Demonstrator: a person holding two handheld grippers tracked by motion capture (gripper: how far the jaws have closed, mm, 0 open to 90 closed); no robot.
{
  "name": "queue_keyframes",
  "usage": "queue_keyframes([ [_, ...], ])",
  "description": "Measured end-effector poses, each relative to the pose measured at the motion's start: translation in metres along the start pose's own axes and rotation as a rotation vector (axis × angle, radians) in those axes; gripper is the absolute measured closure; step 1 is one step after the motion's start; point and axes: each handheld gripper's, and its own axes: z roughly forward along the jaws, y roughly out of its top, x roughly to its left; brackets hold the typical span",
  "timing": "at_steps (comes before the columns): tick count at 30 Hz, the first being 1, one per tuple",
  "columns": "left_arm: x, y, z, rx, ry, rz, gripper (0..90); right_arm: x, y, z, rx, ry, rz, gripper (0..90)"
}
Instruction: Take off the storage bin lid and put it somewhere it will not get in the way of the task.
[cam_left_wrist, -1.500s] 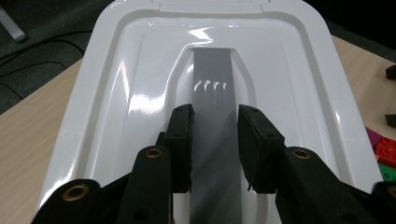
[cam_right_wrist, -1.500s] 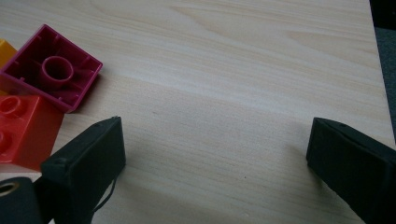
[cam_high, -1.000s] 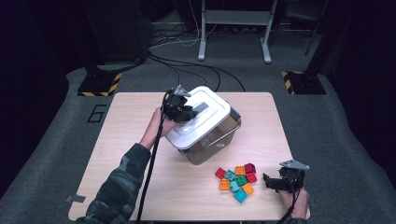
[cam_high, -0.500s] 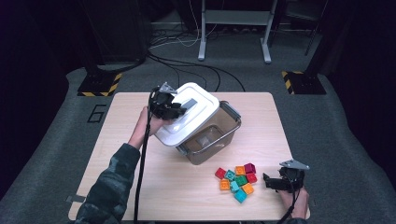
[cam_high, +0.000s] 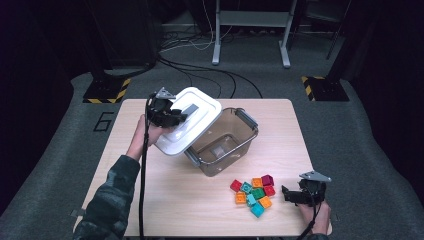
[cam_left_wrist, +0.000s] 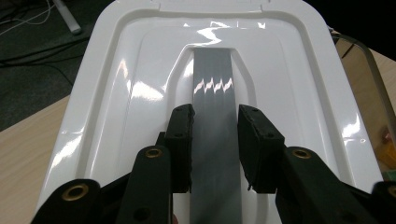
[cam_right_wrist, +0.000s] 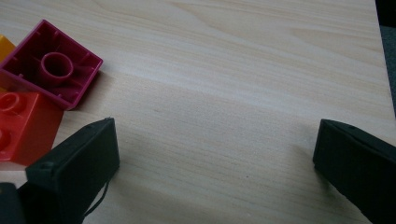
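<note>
left gripper (cam_left_wrist: 215, 140) clamps grey handle strip (cam_left_wrist: 213, 84) of white plastic lid (cam_high: 189, 126), frame centre-left, apparently tilted | right gripper (cam_right_wrist: 215, 163) jaws wide, lower right

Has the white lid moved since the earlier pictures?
Yes. The lid, gripped by the left gripper, has come off the bin and shifted left in the high view, now tilted over the bin's left rim.
</note>
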Motion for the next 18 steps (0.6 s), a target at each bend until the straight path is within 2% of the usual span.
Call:
queue_keyframes([
  [9, 0.018, -0.011, -0.010, 0.001, 0.036, -0.027, 66.4, 0.000, 0.000, 0.000, 0.001, 0.001, -0.003, 0.0],
  [18, 0.038, -0.027, -0.019, 0.007, 0.081, -0.074, 66.4, 0.000, 0.000, 0.000, 0.001, 0.000, -0.002, 0.0],
])
